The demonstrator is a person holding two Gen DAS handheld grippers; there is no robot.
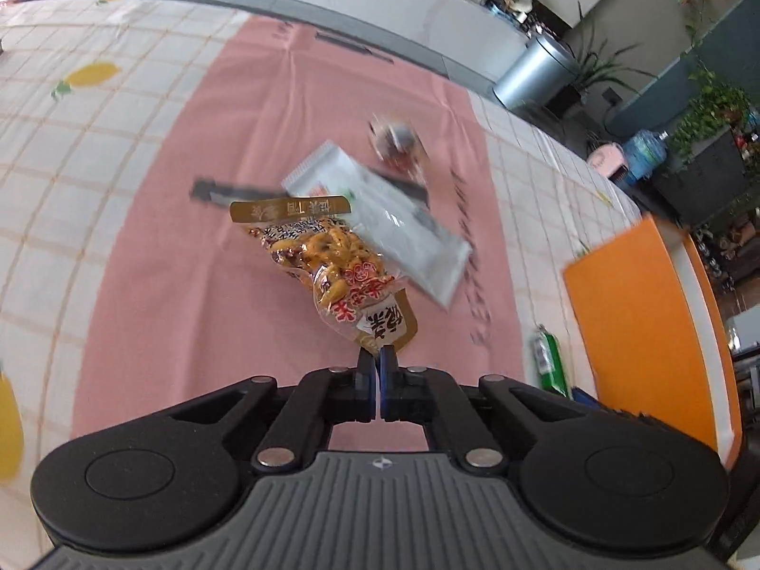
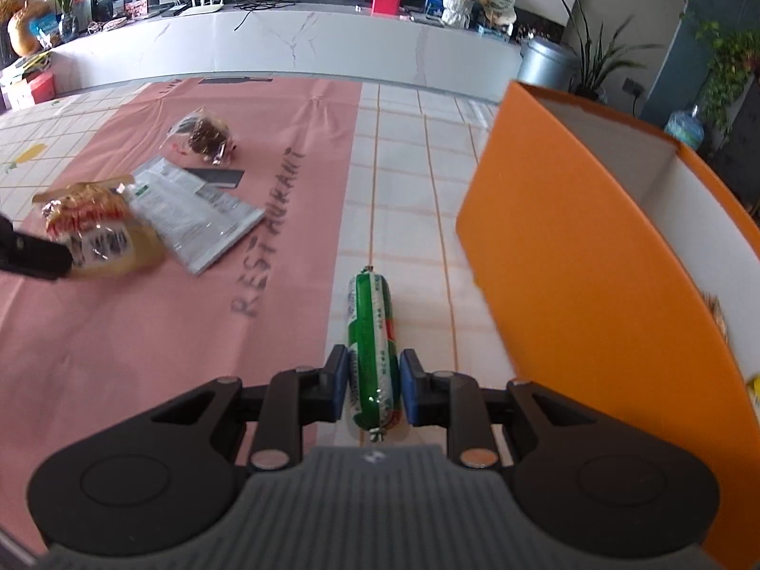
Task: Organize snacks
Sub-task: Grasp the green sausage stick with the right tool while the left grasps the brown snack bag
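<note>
Leftmost, left gripper (image 1: 378, 356) pinched tight on the peanut packet (image 1: 332, 266), over the pink cloth (image 1: 156, 256). At two o'clock, silver pouch (image 1: 389, 218). Rightward, right gripper (image 2: 371, 382) clamped around the green sausage (image 2: 372, 346), orange box (image 2: 593, 294) at three o'clock.

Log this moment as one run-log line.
left gripper: shut on peanut packet | right gripper: shut on green sausage | orange box: beside sausage

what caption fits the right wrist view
Right gripper shut on green sausage beside the orange box.
</note>
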